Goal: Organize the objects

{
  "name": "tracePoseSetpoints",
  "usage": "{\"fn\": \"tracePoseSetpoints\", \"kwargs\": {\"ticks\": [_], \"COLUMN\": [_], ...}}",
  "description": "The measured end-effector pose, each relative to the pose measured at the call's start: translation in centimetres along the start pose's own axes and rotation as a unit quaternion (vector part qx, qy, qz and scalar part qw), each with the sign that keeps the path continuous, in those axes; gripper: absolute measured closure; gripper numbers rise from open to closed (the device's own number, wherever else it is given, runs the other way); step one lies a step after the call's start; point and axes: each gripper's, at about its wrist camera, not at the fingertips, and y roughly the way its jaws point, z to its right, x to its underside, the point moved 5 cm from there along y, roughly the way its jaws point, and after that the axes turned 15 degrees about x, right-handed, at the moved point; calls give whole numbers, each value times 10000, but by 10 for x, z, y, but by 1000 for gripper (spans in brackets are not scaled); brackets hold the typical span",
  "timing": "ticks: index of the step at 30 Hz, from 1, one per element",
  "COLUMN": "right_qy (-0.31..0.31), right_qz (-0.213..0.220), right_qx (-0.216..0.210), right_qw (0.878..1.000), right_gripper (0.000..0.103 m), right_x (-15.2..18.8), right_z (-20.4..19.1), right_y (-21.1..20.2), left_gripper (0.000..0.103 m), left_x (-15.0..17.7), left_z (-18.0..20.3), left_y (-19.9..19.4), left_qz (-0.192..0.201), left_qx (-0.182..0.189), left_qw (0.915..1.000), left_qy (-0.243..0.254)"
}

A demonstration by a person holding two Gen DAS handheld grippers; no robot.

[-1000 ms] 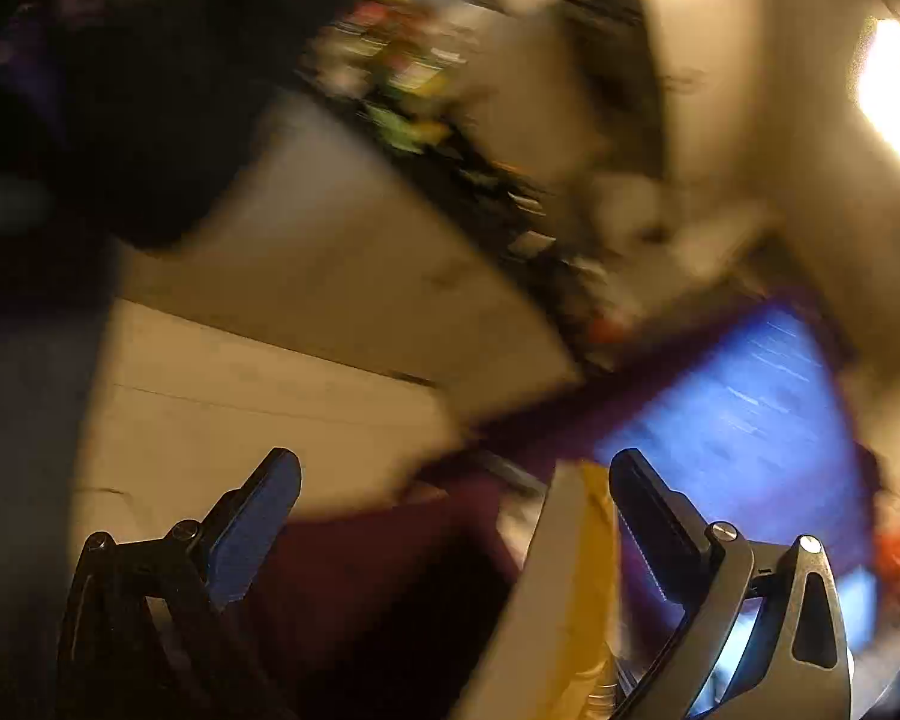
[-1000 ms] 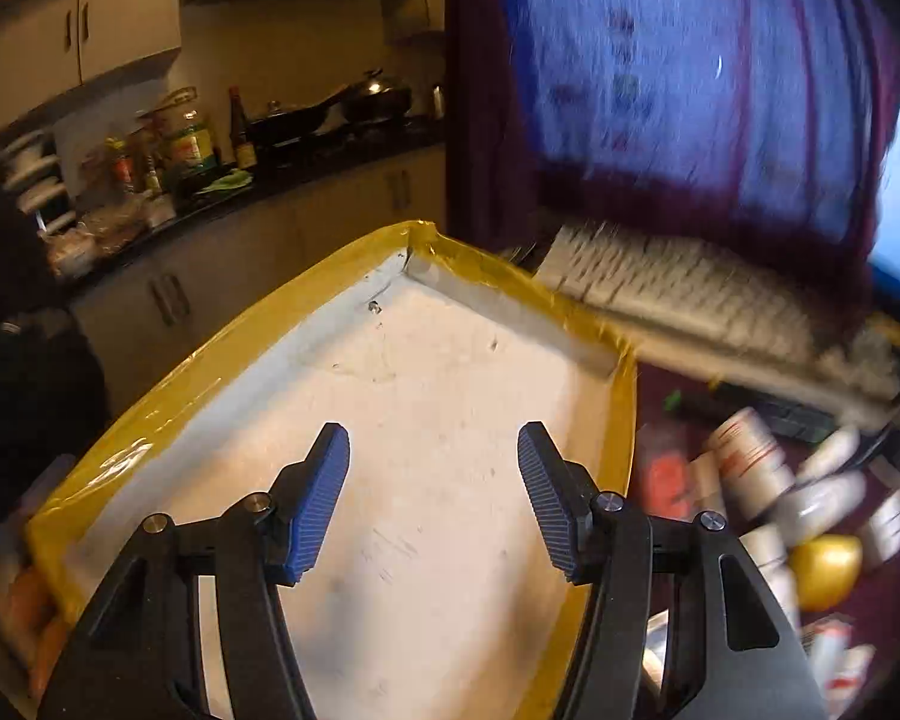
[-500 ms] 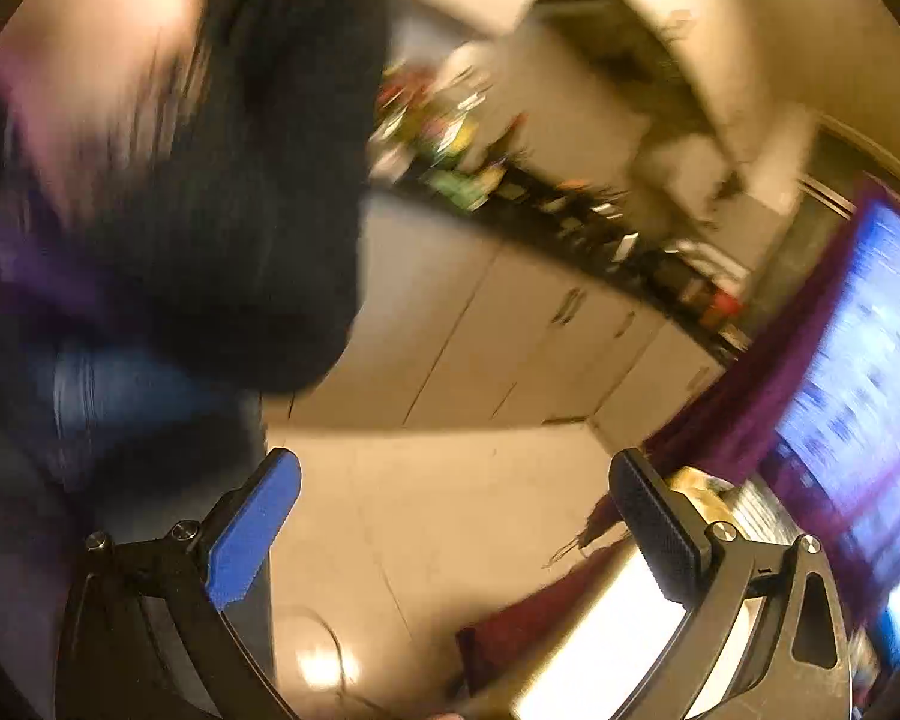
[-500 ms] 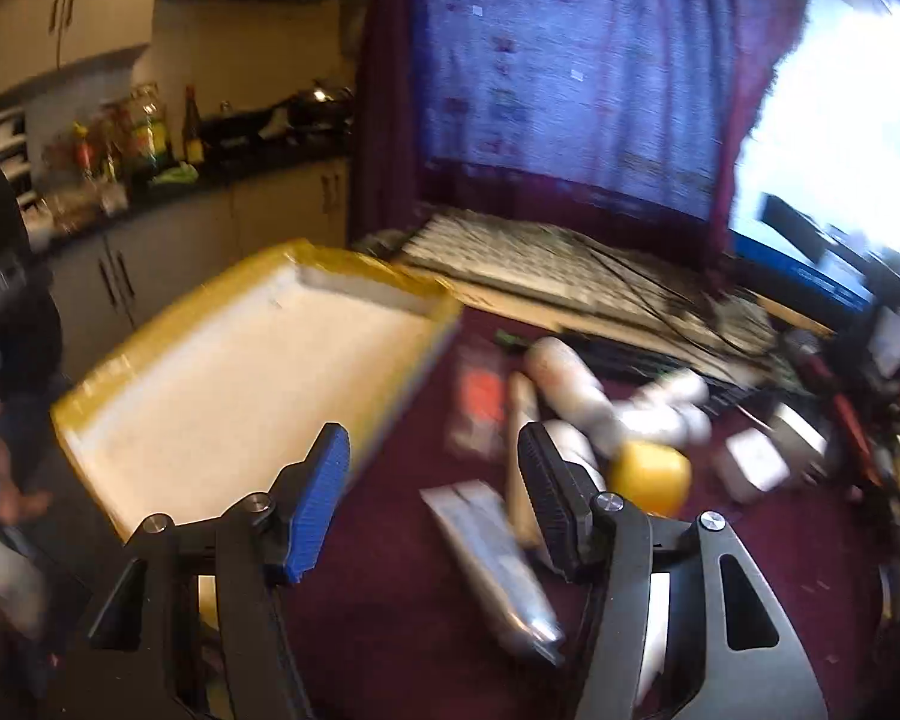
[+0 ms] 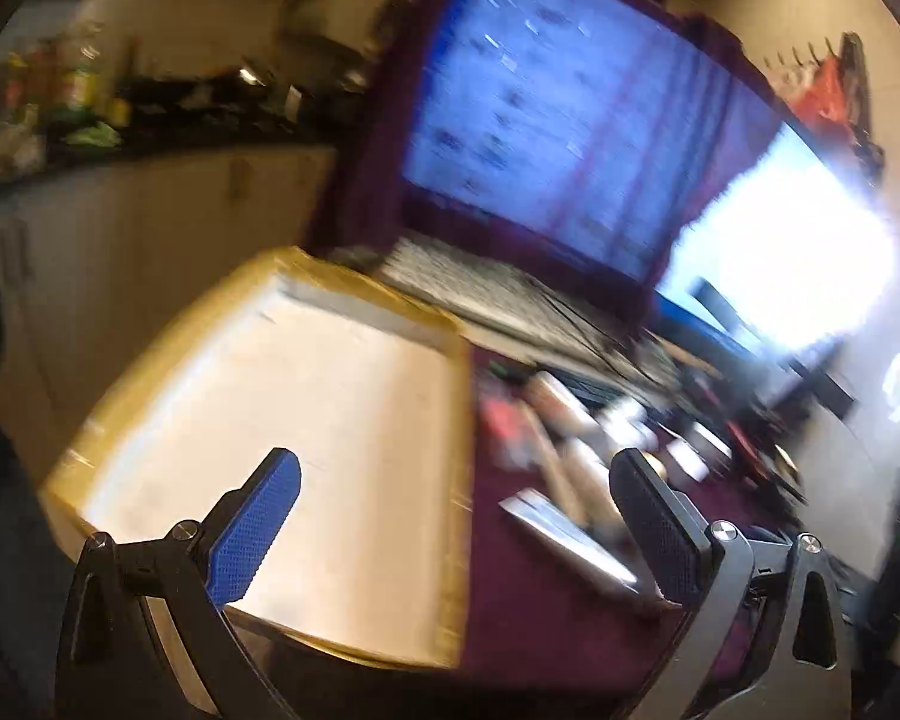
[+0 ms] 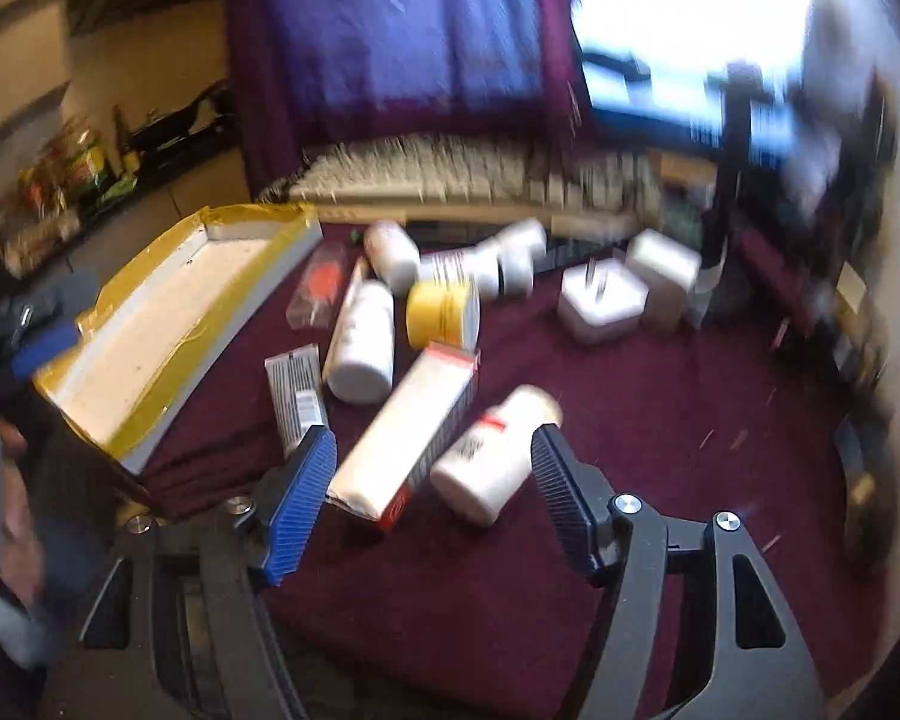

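**Both grippers swung onto the table, jaws empty**

While a second ago my right camera was filled by the tray alone, it now looks down on the heap of things to sort, so the search is over and picking can start. My right gripper [image 6: 432,480] has its jaws opening wide, and nothing is pressed between them; the long white carton [image 6: 411,420] and a white bottle with a red label [image 6: 495,453] lie on the cloth just beyond the tips, seen in the gap but not gripped. My left gripper [image 5: 456,516] has come round from the kitchen floor and a person's dark clothing to face the same table; its jaws stand apart and hold nothing.

Destination as I judge it: the yellow-taped tray [image 6: 210,312], at the left edge of the maroon tablecloth [image 6: 660,396], bare inside. In the left view its yellow edge [image 5: 459,480] sits between the fingers.

Around:
- yellow-lidded jar [image 6: 441,315], on its side
- several white bottles, lying flat and touching one another
- silver sachet [image 6: 297,393] near the tray
- two white blocks [image 6: 603,300] further right
- keyboard [image 6: 450,171] behind the heap

In the way: carton and bottle lie side by side, so a careless close could catch both. Left view is smeared; small items there unreadable.
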Motion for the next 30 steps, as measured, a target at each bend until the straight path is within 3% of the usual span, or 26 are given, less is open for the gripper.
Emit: {"fn": "tracePoseSetpoints", "kwargs": {"ticks": [4, 9, 12, 15, 18, 20, 25, 29, 30], "right_qy": [260, 683, 869, 939, 909, 827, 711, 638, 656], "right_qz": [-115, -369, -407, -502, -476, -406, -380, -368, -366], "right_qx": [266, 116, 237, 170, 219, 405, 598, 660, 683], "right_qw": [9992, 9969, 9951, 9942, 9945, 9949, 9949, 9951, 9948], "right_gripper": [36, 36, 36, 40, 41, 53, 58, 58, 58], "right_x": [1, 7, 2, -3, -5, -7, -5, -5, -4], "right_z": [9, 16, 27, 27, 24, 22, 20, 19, 20], "right_y": [18, 30, 29, 36, 39, 38, 36, 37, 36], "left_gripper": [2, 2, 2, 4, 4, 4, 4, 18, 26], "left_x": [27, 38, 47, 61, 66, 64, 58, 60, 60], "left_z": [29, 55, 60, 59, 66, 70, 68, 59, 60], "left_y": [25, 38, 48, 59, 60, 60, 79, 91, 93], "left_qz": [-470, -639, -993, -1513, -1613, -1624, -1982, -2247, -2287], "left_qx": [310, 150, 127, 167, 403, 291, -183, -573, -661], "left_qw": [9984, 9973, 9943, 9883, 9860, 9863, 9800, 9727, 9712], "left_qy": [-56, 322, 358, 103, -83, 1, -51, -118, -80]}}
